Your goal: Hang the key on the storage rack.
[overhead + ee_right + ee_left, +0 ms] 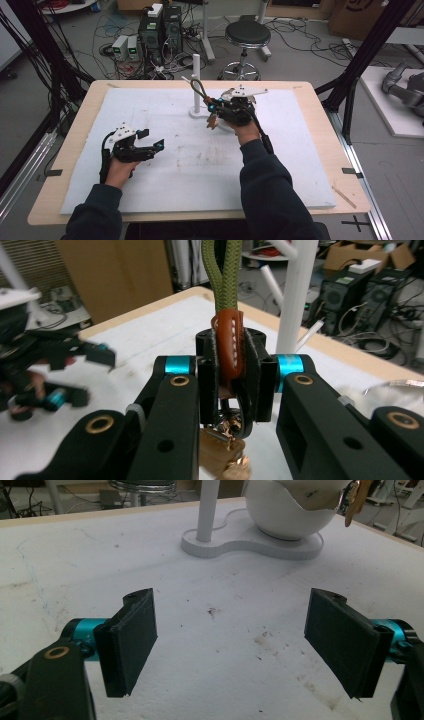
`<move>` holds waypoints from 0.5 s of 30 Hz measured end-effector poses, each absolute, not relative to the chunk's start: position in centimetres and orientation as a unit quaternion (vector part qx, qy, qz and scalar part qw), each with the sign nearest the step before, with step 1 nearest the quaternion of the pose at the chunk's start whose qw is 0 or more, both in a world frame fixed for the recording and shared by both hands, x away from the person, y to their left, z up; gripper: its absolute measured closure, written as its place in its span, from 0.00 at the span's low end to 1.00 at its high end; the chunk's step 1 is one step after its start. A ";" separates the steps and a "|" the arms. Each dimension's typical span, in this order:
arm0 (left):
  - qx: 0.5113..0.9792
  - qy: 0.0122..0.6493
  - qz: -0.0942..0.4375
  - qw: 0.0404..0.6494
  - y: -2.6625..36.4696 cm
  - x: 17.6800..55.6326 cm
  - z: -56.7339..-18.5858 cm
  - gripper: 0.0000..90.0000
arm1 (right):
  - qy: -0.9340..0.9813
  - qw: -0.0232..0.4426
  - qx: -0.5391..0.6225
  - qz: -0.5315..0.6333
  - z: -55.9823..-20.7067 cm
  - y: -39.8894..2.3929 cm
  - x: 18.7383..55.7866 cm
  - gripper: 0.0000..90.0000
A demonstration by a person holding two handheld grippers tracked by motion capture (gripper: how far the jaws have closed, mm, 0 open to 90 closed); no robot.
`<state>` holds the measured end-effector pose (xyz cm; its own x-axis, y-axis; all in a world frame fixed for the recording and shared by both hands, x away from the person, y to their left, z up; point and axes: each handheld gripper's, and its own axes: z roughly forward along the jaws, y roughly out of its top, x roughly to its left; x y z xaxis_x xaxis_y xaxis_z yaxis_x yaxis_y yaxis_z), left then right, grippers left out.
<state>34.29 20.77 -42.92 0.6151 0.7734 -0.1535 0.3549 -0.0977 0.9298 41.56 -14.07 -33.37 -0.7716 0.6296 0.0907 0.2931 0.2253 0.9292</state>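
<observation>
While I watch from the high view, my two sleeved forearms come in at the near edge of the wooden table [70, 150], which carries a white foam mat [165, 165] smudged with brown marks. Nearest on my left side, the left gripper [152, 140] rests low over the mat, well apart from everything else; its own view shows the two black pads [131, 640] spread wide with only bare mat between them.

Farther in and to the right, the right gripper [214, 111] is up by the white stand [196, 87]. Its jaws are pressed together on a brown leather tab [228, 347] with white stitching. An olive-green cord loop [220, 275] rises out of the tab, and in the high view the loop [196, 89] reaches up beside the stand's post. Below the tab, a metal ring and a brass-coloured key [220, 447] hang between the gripper's arms.

From the left gripper view, the stand's flat base [250, 547] also holds a white bowl [285, 512] just beside the post.

Beyond the table, a black stool [246, 35], computer towers [160, 27] and loose cables lie on the floor.
</observation>
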 end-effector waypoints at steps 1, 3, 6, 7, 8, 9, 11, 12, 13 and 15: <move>0.716 0.394 0.193 0.543 20.7 34.3 -42.9 0.23 | 0.767 0.154 0.301 0.545 -33.4 -14.1 41.6 0.88; 0.718 0.391 0.191 0.543 20.7 34.3 -42.9 0.23 | 0.766 0.161 0.306 0.542 -33.2 -13.5 42.1 0.88; 0.717 0.393 0.190 0.543 20.7 34.3 -43.0 0.23 | 0.763 0.170 0.317 0.537 -32.9 -12.5 42.9 0.88; 0.716 0.394 0.191 0.544 20.7 34.3 -43.0 0.23 | 0.763 0.175 0.321 0.534 -32.9 -12.2 43.0 0.88; 0.716 0.393 0.191 0.544 20.8 34.3 -43.0 0.23 | 0.763 0.178 0.324 0.531 -32.9 -12.0 43.2 0.88; 0.716 0.393 0.191 0.544 20.8 34.3 -43.0 0.23 | 0.763 0.182 0.328 0.527 -32.9 -11.7 43.5 0.88; 0.716 0.393 0.190 0.544 20.7 34.3 -43.0 0.23 | 0.764 0.186 0.342 0.514 -33.0 -11.3 44.0 0.88; 0.716 0.393 0.191 0.544 20.8 34.3 -43.0 0.23 | 0.762 0.192 0.346 0.513 -33.1 -11.1 44.2 0.88; 0.716 0.393 0.190 0.544 20.8 34.3 -43.0 0.23 | 0.761 0.196 0.349 0.511 -33.2 -11.0 44.4 0.88; 0.715 0.394 0.189 0.545 20.8 34.3 -43.0 0.23 | 0.760 0.202 0.361 0.502 -33.4 -10.7 44.7 0.88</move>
<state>34.34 20.77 -42.97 0.6180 0.7700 -0.1586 0.3571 -0.0953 0.9292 44.70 -10.75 -33.41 -0.6581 0.7509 0.0547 0.3454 0.2366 0.9081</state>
